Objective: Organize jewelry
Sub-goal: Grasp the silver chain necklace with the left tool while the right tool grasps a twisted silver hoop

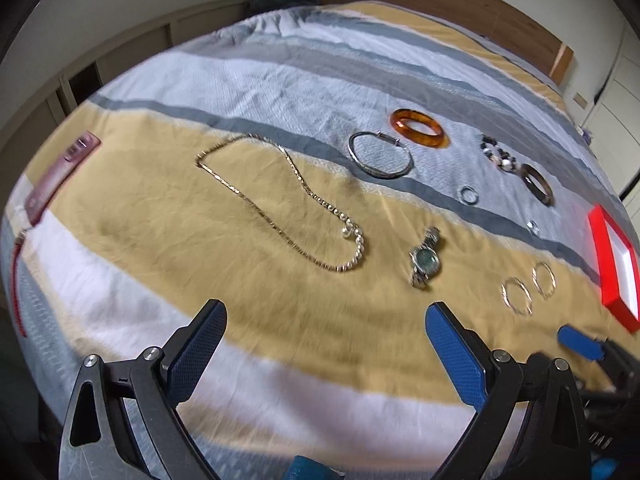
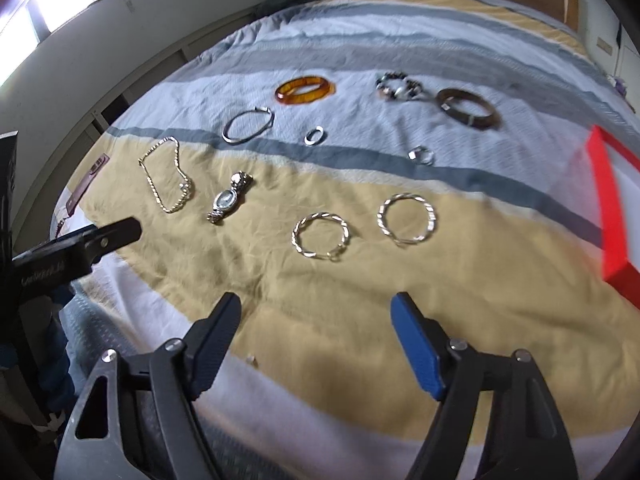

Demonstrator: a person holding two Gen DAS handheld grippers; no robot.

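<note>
Jewelry lies spread on a striped bedspread. A gold and pearl necklace and a wristwatch lie ahead of my open, empty left gripper. Two twisted gold hoops lie just ahead of my open, empty right gripper. Farther back lie a silver bangle, an amber bangle, a beaded bracelet, a brown bangle and two small rings. A red box with a white lining sits at the right.
A pink case and a red strand lie at the bed's left edge. A wooden headboard stands at the far end. A tiny piece lies near the right gripper's left finger. The left gripper's finger shows in the right wrist view.
</note>
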